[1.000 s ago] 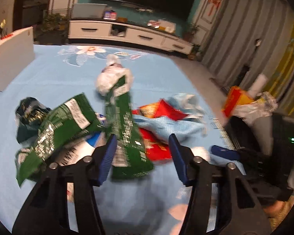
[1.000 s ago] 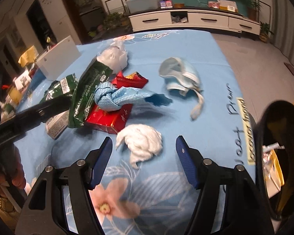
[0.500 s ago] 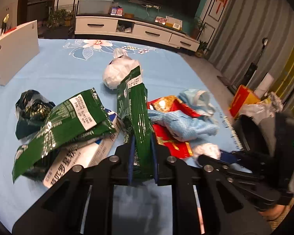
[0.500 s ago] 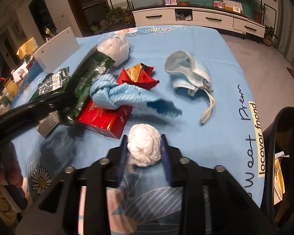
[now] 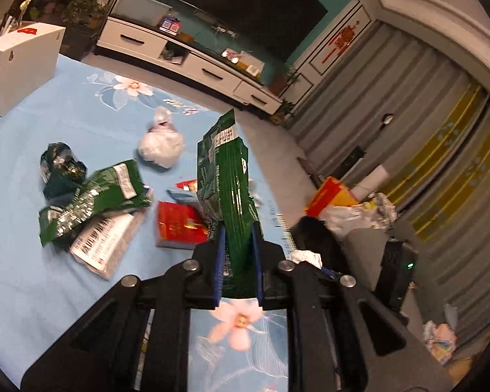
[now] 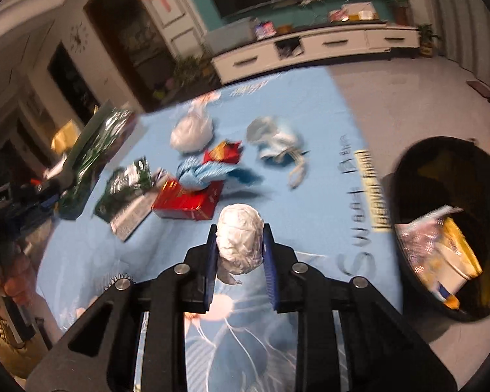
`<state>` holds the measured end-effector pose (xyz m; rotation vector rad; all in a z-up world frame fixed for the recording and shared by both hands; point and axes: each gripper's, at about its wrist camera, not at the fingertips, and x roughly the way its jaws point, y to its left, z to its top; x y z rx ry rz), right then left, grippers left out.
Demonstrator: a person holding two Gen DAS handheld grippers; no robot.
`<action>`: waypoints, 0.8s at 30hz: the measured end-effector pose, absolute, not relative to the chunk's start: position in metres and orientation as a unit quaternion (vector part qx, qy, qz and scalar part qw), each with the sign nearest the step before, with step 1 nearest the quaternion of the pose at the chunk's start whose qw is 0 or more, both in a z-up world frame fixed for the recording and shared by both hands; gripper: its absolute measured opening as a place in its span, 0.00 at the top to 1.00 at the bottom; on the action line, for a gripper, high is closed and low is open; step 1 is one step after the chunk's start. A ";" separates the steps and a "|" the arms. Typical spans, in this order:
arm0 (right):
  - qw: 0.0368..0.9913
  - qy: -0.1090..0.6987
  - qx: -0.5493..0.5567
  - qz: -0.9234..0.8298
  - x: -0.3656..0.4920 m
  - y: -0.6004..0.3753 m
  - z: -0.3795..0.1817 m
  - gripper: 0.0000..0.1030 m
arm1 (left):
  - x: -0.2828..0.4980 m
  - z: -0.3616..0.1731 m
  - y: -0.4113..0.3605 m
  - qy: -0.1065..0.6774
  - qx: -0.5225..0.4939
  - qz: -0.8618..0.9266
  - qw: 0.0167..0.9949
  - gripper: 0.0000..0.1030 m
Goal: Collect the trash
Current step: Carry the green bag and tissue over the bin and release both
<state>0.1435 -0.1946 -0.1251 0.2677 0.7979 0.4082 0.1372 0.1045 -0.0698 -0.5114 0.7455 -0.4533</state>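
I have two pieces in hand. The left tongs (image 5: 237,261) are closed on a long green wrapper (image 5: 227,183), which stands up off the blue sheet (image 5: 81,121) between the pads. The right tongs (image 6: 240,254) have just finished closing and are clamped around a white paper ball (image 6: 241,241), carried clear of the sheet.

The black bin (image 6: 441,215) sits off the sheet's edge at about three o'clock in the right view and already holds some packaging, so part of the job looks done.

Plenty is left. In the left view a second green wrapper (image 5: 94,196) lies at nine o'clock from my grip, over a white printed box (image 5: 104,245); a dark crumpled foil (image 5: 60,170) lies beyond it at ten o'clock. A red box (image 5: 176,228) lies just left of the held wrapper, and a knotted white bag (image 5: 161,143) at eleven o'clock. The right view adds a blue cloth (image 6: 209,173) on the red box, a red wrapper (image 6: 223,153) and a face mask (image 6: 277,143) further out.

I judge the haul roughly midway: both pieces need dropping, then several more trips.
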 end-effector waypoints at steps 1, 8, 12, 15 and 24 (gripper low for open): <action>0.896 0.378 0.136 0.191 0.139 -0.202 -0.121 0.75 | 0.134 -0.064 0.103 0.356 -0.252 -0.223 0.872 0.85; 0.914 0.328 0.195 0.141 0.103 -0.268 -0.107 0.75 | 0.123 -0.022 0.075 0.348 -0.245 -0.255 0.868 0.85; 0.918 0.304 0.224 0.119 0.087 -0.303 -0.107 0.75 | 0.121 -0.005 0.043 0.349 -0.219 -0.273 0.869 0.85; 0.918 0.296 0.242 0.105 0.081 -0.325 -0.110 0.75 | 0.125 0.000 0.015 0.356 -0.202 -0.291 0.865 0.85; 0.921 0.276 0.265 0.069 0.068 -0.370 -0.116 0.75 | 0.144 -0.016 -0.064 0.394 -0.176 -0.348 0.832 0.84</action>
